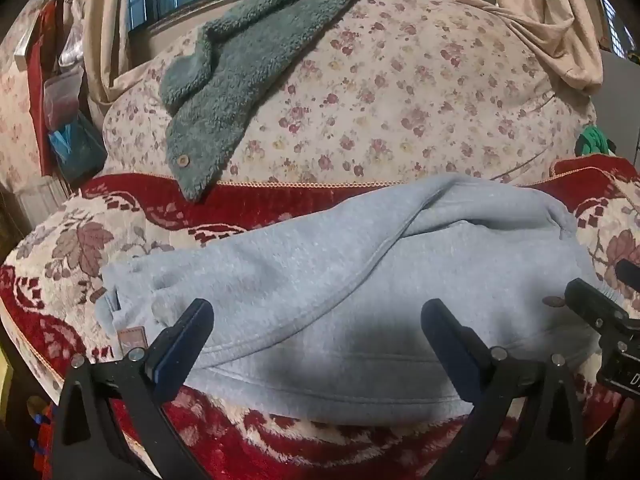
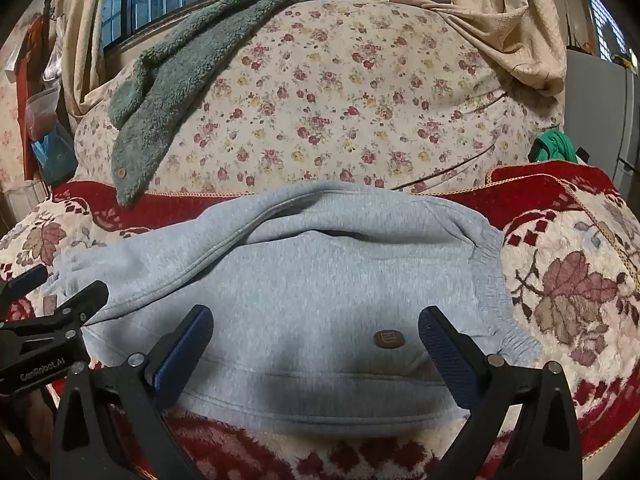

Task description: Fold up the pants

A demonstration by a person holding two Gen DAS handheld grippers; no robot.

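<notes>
"GenRobot.AI" stands in white on the left gripper. The round patch on the pants bears letters too small to read.

A bed spread with a red and cream blanket, clothes lying on top.

The plush blanket, patterned with leaves and red borders, covers the near part of the bed, and the light grey pants lie bunched across it, waistband toward the right, a small round brown badge showing on the fabric. Behind, a rose-print floral cover rises as a mound. A teal fleece garment drapes down that mound, its buttoned tip reaching the blanket's red edge. A green cloth sits at the far right.
</notes>
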